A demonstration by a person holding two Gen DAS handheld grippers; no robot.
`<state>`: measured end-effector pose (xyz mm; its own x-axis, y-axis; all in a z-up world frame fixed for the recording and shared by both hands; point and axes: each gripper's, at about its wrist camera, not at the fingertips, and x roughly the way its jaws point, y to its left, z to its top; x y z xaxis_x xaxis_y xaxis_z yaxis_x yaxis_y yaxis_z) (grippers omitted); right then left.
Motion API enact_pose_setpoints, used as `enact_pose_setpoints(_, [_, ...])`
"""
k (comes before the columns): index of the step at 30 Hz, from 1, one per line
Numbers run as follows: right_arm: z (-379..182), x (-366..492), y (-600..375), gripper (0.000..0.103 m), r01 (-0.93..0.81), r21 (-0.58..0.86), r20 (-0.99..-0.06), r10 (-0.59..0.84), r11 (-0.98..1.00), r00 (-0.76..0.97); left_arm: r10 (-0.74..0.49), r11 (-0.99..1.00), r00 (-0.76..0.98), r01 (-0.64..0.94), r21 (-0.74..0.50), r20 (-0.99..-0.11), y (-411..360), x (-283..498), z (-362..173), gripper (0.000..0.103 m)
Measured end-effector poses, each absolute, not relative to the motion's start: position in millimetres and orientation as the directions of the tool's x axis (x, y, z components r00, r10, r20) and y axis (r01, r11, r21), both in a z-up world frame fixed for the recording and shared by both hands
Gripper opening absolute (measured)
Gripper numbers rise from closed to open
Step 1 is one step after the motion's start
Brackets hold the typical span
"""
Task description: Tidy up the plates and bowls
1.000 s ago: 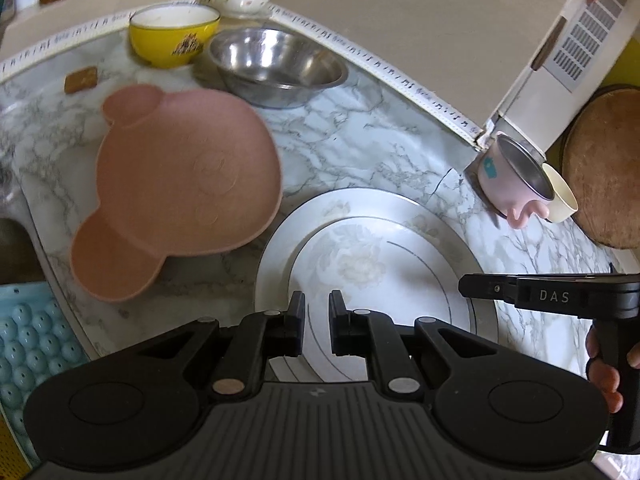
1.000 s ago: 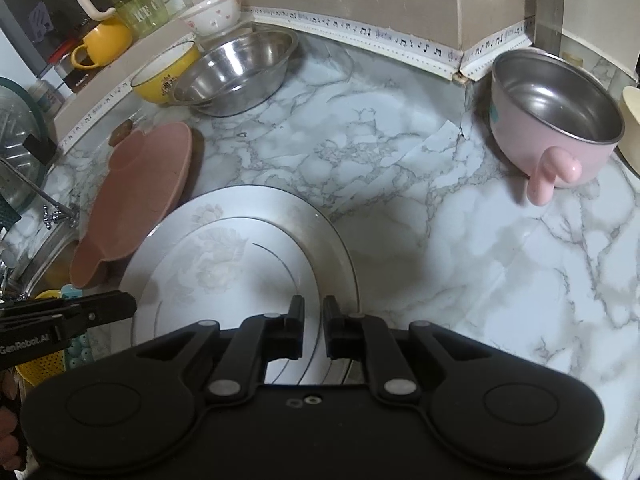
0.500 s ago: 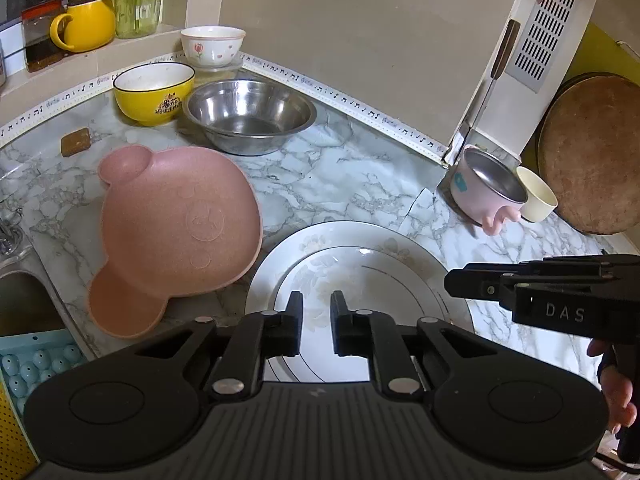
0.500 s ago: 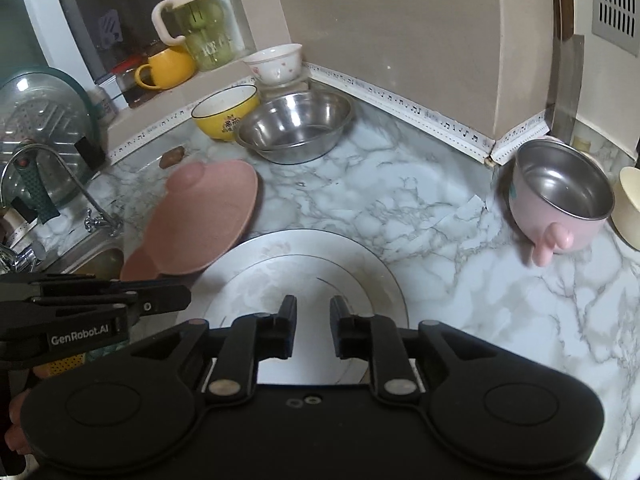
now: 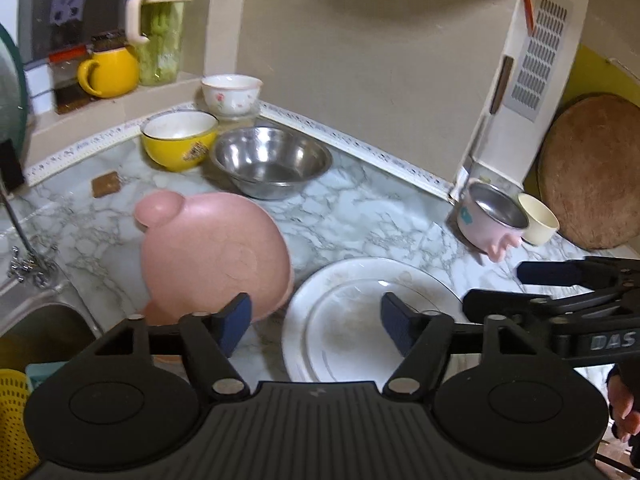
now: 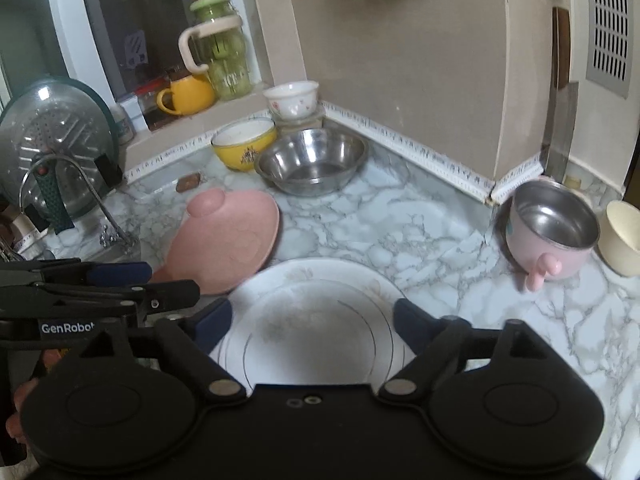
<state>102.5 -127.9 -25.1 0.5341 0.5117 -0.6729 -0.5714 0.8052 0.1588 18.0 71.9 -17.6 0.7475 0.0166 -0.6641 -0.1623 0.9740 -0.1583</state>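
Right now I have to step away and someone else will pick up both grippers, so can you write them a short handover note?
Left hand-held gripper: jaws opening, nothing between them.
Right hand-held gripper: jaws opening too, empty, hovering over the white plates.
White plates: smaller one stacked on the larger, front of the marble counter.
Pink bear plate: beside the stack, nearer the sink, not stacked.
Steel bowl, yellow bowl and floral bowl: loose by the back wall.
Pink pot and cream cup: at the far right.
Done: white plates stacked.
Left: pink plate and the bowls, probably.
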Motion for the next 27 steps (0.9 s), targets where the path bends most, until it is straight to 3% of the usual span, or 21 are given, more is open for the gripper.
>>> enact_pose_setpoints(3, [-15.5, 98.9, -124.6, 0.102, -0.584, 0.154, -0.644, 0.529, 0.797, 0.553, 0.044, 0.967, 0.769, -0.193, -0.166, -0.637, 86.0, 12.5, -12.0, 0.08])
enact_pose_setpoints(13, [-8.9, 112.2, -82.7, 0.103, -0.63, 0.095, -0.598, 0.551, 0.77, 0.583, 0.156, 0.953, 0.762, -0.284, -0.108, -0.628, 136.8, 18.9, -8.3, 0.08])
enact_pose_setpoints(27, [-53.0, 181.4, -3.4, 0.102, -0.606, 0.142, -0.716, 0.504, 0.782, 0.482, 0.192, 0.936, 0.649, -0.346, -0.061, -0.736, 200.8, 72.4, -59.2, 0.08])
